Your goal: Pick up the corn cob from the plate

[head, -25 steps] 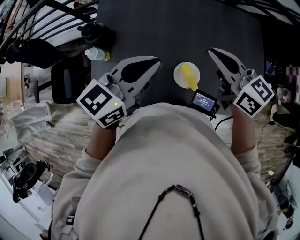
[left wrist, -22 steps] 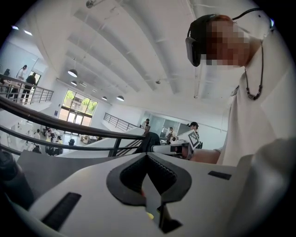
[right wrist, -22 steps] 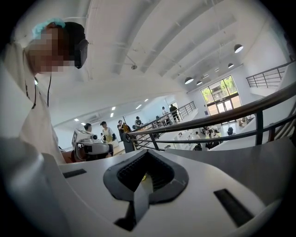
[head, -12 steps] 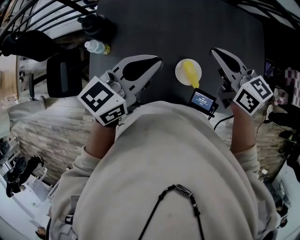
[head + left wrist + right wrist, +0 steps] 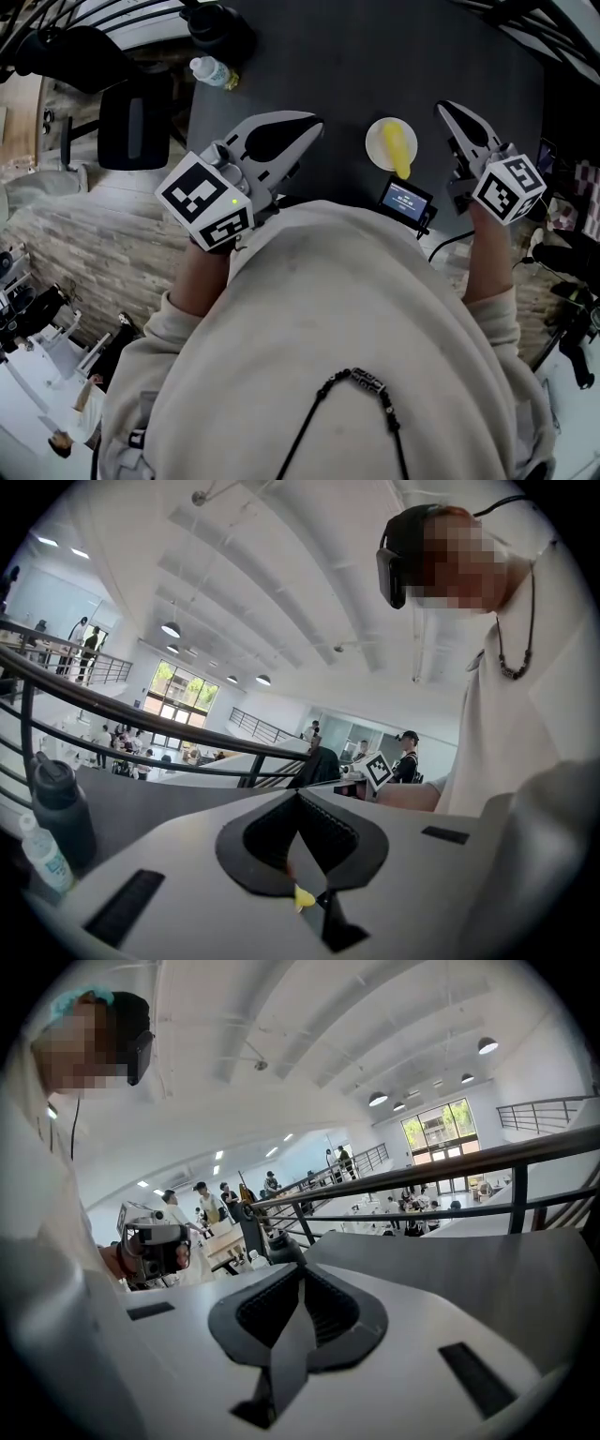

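A yellow corn cob lies on a small pale plate on the dark table. My left gripper hovers to the plate's left, jaws closed tip to tip with nothing held. In the left gripper view the left gripper shows its pads meeting, and a small yellow bit shows through the gap lower down. My right gripper hangs just right of the plate, also shut and empty. In the right gripper view the right gripper has its pads pressed together.
A small device with a lit screen sits at the table's near edge, just below the plate. A clear bottle and a dark flask stand at the far left corner. A dark chair stands left of the table. Railings run behind.
The head view has shifted, so plate and table sit further right in the picture. The right gripper has sunk a little beside the plate. Both grippers stay shut.
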Demonstrator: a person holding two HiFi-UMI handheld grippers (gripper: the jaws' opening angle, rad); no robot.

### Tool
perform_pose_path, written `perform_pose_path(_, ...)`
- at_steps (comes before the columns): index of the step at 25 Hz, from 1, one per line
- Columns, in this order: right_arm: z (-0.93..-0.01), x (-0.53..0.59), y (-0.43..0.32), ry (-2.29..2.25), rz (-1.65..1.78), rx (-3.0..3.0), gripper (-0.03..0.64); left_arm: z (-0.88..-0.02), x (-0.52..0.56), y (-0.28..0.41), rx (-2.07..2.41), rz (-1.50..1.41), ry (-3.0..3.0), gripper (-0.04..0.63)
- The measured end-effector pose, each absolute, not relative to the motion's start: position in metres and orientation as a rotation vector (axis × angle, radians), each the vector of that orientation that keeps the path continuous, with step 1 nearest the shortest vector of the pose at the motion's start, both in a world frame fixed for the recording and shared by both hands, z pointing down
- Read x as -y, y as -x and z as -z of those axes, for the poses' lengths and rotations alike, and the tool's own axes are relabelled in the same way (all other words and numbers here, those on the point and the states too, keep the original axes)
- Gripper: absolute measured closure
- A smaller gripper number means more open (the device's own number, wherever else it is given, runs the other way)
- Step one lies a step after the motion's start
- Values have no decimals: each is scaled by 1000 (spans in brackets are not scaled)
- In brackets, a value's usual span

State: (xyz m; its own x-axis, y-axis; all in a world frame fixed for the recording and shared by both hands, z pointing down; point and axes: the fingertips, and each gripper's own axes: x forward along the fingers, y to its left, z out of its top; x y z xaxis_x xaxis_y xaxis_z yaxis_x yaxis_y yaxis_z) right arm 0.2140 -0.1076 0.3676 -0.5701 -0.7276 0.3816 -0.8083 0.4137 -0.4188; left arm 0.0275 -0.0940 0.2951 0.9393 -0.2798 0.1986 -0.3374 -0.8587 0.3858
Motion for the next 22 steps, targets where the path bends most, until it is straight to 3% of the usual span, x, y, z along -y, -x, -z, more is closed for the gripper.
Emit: perform_pose_path(22,-454,122,-181,-1156,-1011,2412,570,-308,91,17,607,-191,-2599,589)
